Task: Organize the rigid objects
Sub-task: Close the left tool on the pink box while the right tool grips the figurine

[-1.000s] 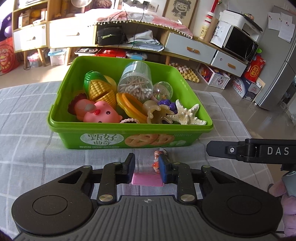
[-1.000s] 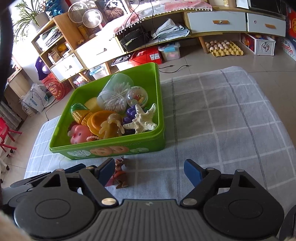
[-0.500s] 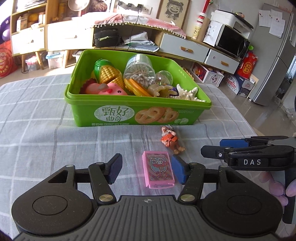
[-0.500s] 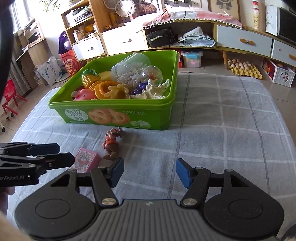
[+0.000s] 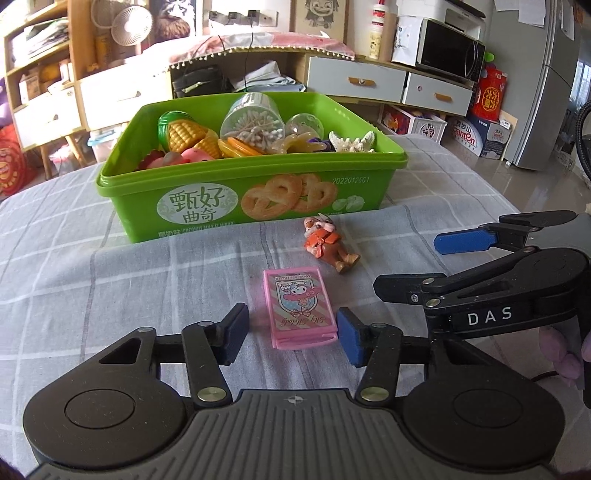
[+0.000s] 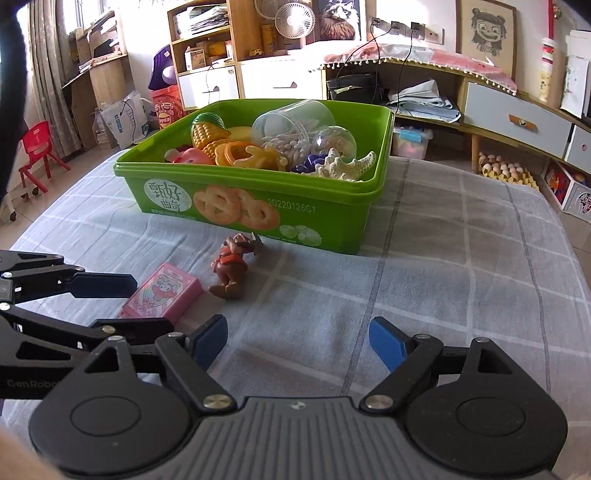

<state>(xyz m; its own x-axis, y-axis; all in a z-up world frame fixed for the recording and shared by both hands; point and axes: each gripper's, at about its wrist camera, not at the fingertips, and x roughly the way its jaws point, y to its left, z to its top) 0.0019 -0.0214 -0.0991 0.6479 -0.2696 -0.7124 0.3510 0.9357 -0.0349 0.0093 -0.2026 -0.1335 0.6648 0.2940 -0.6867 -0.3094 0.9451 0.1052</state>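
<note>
Two loose things lie on the grey checked cloth of the counter (image 5: 110, 280) in front of a green tub (image 5: 255, 184): a pink eraser box (image 5: 298, 306) lying flat, and just beyond it, toward the tub, a small orange figurine (image 5: 327, 245) on its side, close to the box but apart from it. The left tongs (image 5: 291, 338) hang low over the cloth with the near end of the box between the blue pads; their jaws have just been closing, the right pad (image 5: 349, 341) sits right at the box's corner and the left pad stands off with cloth showing in the gap, so they read as open, not yet pressing. The right tongs (image 6: 299, 341) are open wide, their jaws having just been opening, with only bare cloth between them; from their view the figurine (image 6: 234, 266) lies ahead and left, and the box (image 6: 162, 295) farther left, partly behind the left tongs' arms. In the left view the right tongs (image 5: 461, 240) reach in from the right edge, near the figurine but not touching it. The tub is packed: toy corn (image 5: 184, 134), a clear jar of cotton swabs (image 5: 251, 120), a clear ball (image 5: 304, 125), a white starfish (image 5: 351, 142), a pink pig (image 6: 188, 157) and orange rings (image 6: 232, 153). Behind the counter stand drawers, shelves, a fan (image 6: 295, 16) and a microwave (image 5: 450, 50).
</note>
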